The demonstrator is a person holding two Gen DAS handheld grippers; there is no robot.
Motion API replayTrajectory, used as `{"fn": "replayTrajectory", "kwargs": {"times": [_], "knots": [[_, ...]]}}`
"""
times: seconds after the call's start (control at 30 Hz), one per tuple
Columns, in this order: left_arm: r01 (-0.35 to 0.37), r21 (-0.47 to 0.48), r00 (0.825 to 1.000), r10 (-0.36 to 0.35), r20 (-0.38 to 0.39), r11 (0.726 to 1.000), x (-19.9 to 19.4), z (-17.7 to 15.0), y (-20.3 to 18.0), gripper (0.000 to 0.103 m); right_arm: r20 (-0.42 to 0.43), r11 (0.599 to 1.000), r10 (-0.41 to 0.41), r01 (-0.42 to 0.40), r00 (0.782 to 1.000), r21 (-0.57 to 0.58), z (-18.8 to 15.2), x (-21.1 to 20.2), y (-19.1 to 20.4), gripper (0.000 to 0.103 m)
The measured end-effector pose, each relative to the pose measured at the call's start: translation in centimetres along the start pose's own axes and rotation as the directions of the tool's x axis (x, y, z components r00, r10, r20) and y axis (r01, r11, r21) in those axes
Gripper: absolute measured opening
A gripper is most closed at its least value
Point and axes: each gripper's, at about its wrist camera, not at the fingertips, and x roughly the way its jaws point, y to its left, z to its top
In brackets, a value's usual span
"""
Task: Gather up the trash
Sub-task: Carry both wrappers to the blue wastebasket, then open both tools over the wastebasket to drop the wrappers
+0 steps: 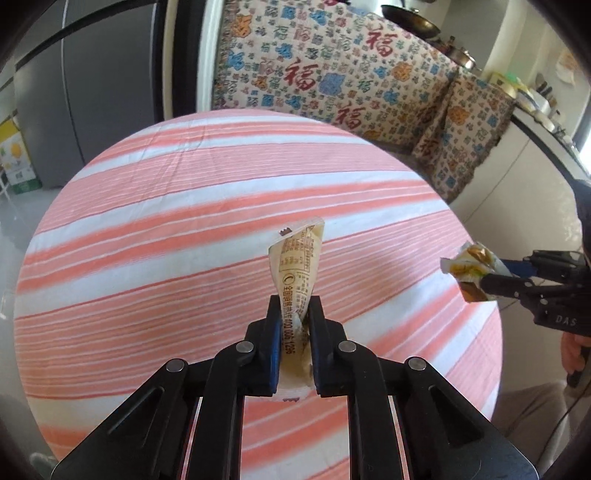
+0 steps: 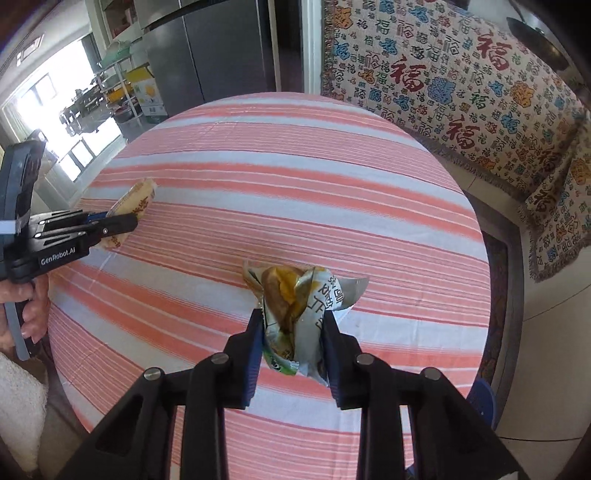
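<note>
Left claw clamping beige wrapper, twisted strip sticking up between pads, hanging above near-middle of striped table. Right claw pinching crumpled snack wrapper, green-silver with yellow print, also hanging above table. I'm seeing each claw in other's view, well apart, left and right. Patterned blanket draping far right. Grey fridge standing far left.

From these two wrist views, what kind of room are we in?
Most likely a home kitchen-dining area. A round table under a striped tablecloth sits by a tall grey refrigerator, with a wok and other cookware on a counter, and a sofa under a patterned throw behind.
</note>
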Motion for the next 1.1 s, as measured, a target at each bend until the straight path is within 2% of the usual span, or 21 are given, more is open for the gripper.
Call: {"fn": "replayTrajectory", "kwargs": {"times": [0.13, 0.3, 0.43, 0.57, 0.73, 0.97, 1.1], "knots": [[0.087, 0.075, 0.996, -0.088, 0.011, 0.993, -1.0, -0.1, -6.5, 0.012, 0.042, 0.998, -0.015, 0.012, 0.999, 0.069, -1.9, -3.0, -3.6, 0.030], [0.200, 0.154, 0.980, -0.201, -0.014, 0.968, -0.5, -0.5, -15.3, 0.012, 0.076, 0.979, -0.068, 0.051, 0.995, 0.199, -6.0, -7.0, -9.8, 0.030], [0.285, 0.204, 0.959, -0.280, -0.052, 0.937, 0.8, -0.8, -22.8, 0.012, 0.085, 0.944, -0.120, 0.087, 0.989, 0.319, -10.1, -9.4, -15.5, 0.030], [0.347, 0.244, 0.938, -0.330, -0.110, 0.905, 3.0, -1.6, -29.6, 0.012, 0.066, 0.898, -0.172, 0.129, 0.983, 0.420, -14.3, -10.5, -20.1, 0.030], [0.385, 0.274, 0.921, -0.347, -0.179, 0.881, 7.3, -3.0, -36.6, 0.012, 0.036, 0.840, -0.196, 0.148, 0.980, 0.521, -18.1, -9.9, -24.7, 0.030], [0.389, 0.275, 0.912, -0.325, -0.250, 0.879, 13.7, -5.0, -41.4, 0.012, 0.009, 0.762, -0.187, 0.139, 0.982, 0.633, -21.9, -7.2, -30.1, 0.030], [0.383, 0.280, 0.911, -0.309, -0.274, 0.880, 17.0, -5.7, -42.5, 0.012, -0.001, 0.723, -0.162, 0.119, 0.987, 0.680, -23.8, -5.4, -32.2, 0.030]]}}
